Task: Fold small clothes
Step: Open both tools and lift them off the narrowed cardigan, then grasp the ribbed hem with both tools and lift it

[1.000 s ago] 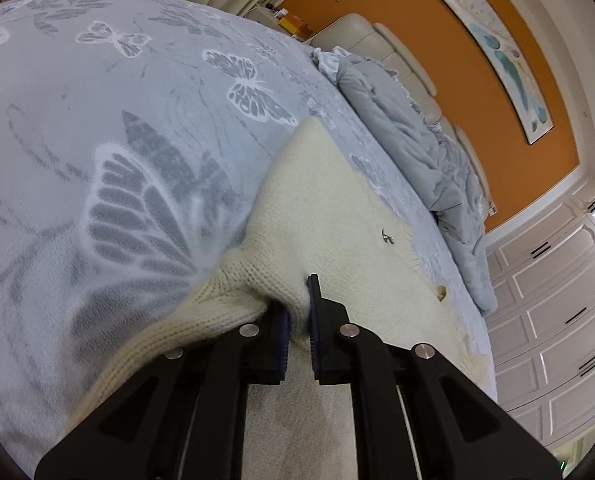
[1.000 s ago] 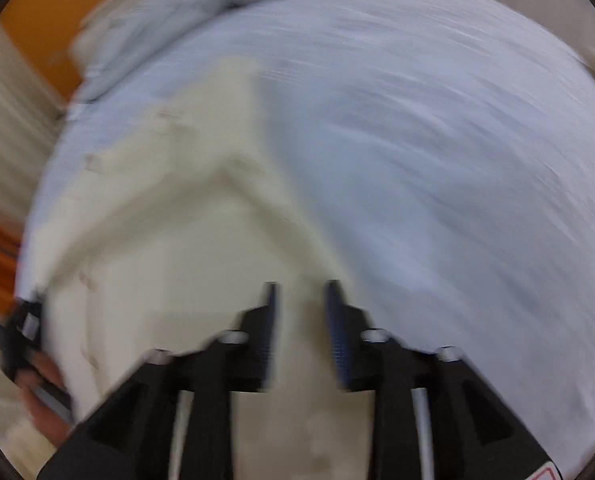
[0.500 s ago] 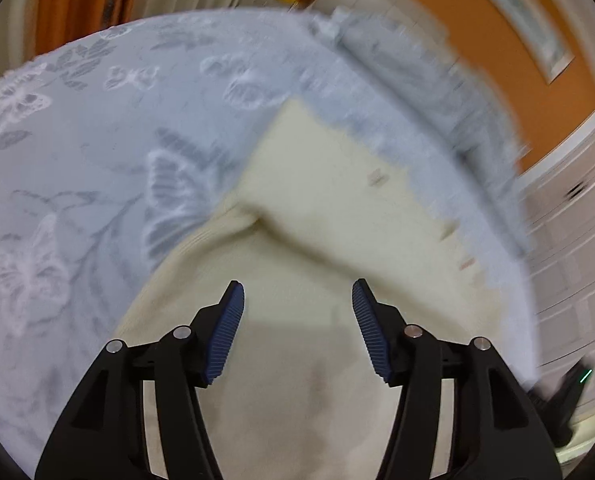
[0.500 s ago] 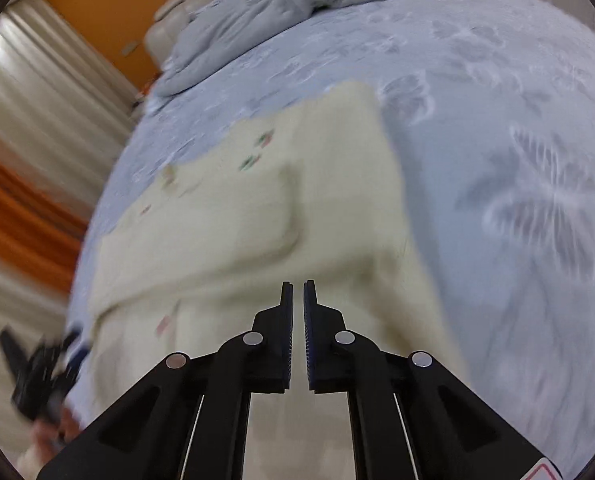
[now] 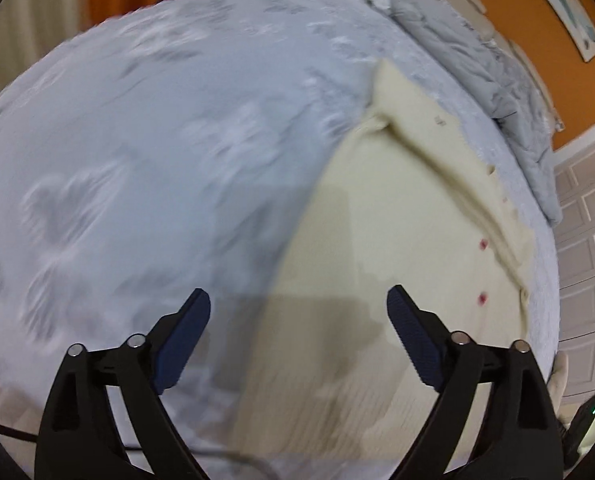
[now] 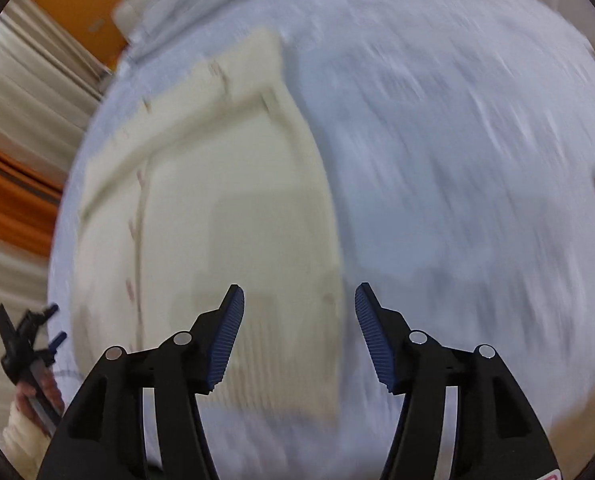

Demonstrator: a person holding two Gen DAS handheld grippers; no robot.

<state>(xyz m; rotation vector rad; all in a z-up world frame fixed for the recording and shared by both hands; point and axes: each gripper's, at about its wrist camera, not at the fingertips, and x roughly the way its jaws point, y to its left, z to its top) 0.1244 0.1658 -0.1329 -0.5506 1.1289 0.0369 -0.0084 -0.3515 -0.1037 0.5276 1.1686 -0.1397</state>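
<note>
A cream knitted cardigan [image 5: 409, 248] with small red buttons lies flat on the bed, one side folded over its body. My left gripper [image 5: 299, 300] hangs above its near left edge, jaws opening wide, nothing between them. In the right wrist view the cardigan [image 6: 225, 208] fills the left half, blurred. My right gripper [image 6: 297, 296] hovers over its right edge, jaws opening, empty. The left gripper [image 6: 27, 340] and the hand holding it show at the far left of that view.
The bed wears a pale blue sheet [image 5: 145, 152] with a butterfly print. A crumpled grey duvet [image 5: 485, 60] lies at the bed's head, below an orange wall. White cabinet doors [image 5: 585, 216] stand to the right. Curtains [image 6: 17, 92] hang beside the bed.
The left gripper let go of the cardigan's fold, opened wide and drew back. The right gripper shut, then opened again and shifted toward the cardigan's right edge.
</note>
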